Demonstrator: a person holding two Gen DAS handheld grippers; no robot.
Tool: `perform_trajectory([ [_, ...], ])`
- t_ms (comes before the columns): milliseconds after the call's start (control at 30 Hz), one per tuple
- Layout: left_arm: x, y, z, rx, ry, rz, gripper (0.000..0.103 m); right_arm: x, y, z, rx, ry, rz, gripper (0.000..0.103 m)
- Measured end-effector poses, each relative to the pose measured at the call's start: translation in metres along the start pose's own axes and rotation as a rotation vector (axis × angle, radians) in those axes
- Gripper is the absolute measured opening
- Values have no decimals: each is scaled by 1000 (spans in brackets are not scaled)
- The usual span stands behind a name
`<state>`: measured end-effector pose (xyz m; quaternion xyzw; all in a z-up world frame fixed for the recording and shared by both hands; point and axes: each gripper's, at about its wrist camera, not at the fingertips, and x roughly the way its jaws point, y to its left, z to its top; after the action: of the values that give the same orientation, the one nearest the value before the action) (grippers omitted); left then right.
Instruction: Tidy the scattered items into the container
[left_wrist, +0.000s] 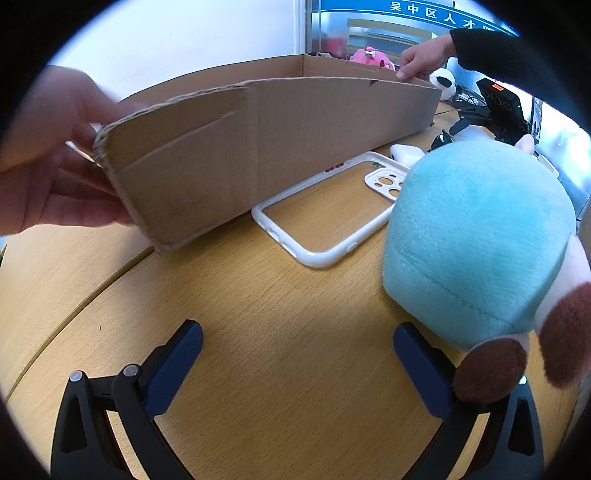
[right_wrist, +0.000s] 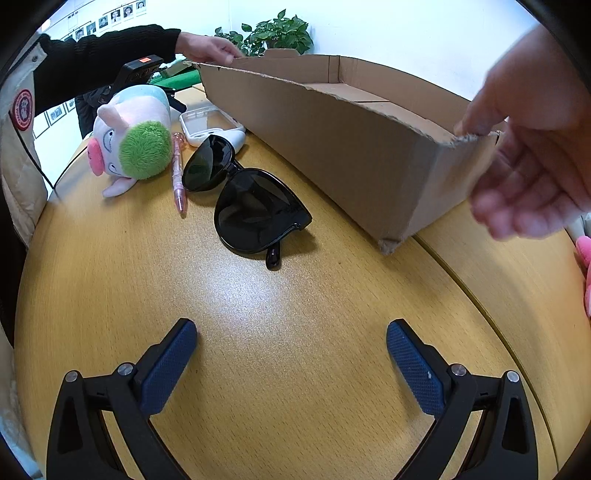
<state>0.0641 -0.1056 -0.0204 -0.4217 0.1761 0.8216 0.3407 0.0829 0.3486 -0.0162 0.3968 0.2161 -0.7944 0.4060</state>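
Observation:
A shallow cardboard box (left_wrist: 266, 147) (right_wrist: 351, 147) lies on the wooden table (left_wrist: 258, 350), with a person's hands gripping both of its ends. A white phone case (left_wrist: 321, 214) (right_wrist: 208, 123) lies against the box's near wall. A light blue plush toy (left_wrist: 480, 240) (right_wrist: 129, 136) sits close to my left gripper's right finger. Black sunglasses (right_wrist: 247, 199) and a pink pen (right_wrist: 178, 173) lie ahead of my right gripper (right_wrist: 291, 332). White earbud case (left_wrist: 406, 153) sits past the phone case. My left gripper (left_wrist: 297, 332) and the right one are both open and hold nothing.
One hand (left_wrist: 55, 158) (right_wrist: 535, 147) holds the box's near corner, another hand (left_wrist: 424, 59) (right_wrist: 207, 48) with a black sleeve its far end. A black device on a stand (left_wrist: 498, 103), a panda toy (left_wrist: 443, 81) and a potted plant (right_wrist: 277, 33) stand behind.

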Motion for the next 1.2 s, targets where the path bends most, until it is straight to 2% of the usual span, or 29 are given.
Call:
perform_trajectory([
  [1033,-1,-1,1,0,0,0,103,0,1,-1,1,0,-2,103],
  [1200,-2,0,2,-3,1,3,103,8,6,9,87,2,-67,103],
])
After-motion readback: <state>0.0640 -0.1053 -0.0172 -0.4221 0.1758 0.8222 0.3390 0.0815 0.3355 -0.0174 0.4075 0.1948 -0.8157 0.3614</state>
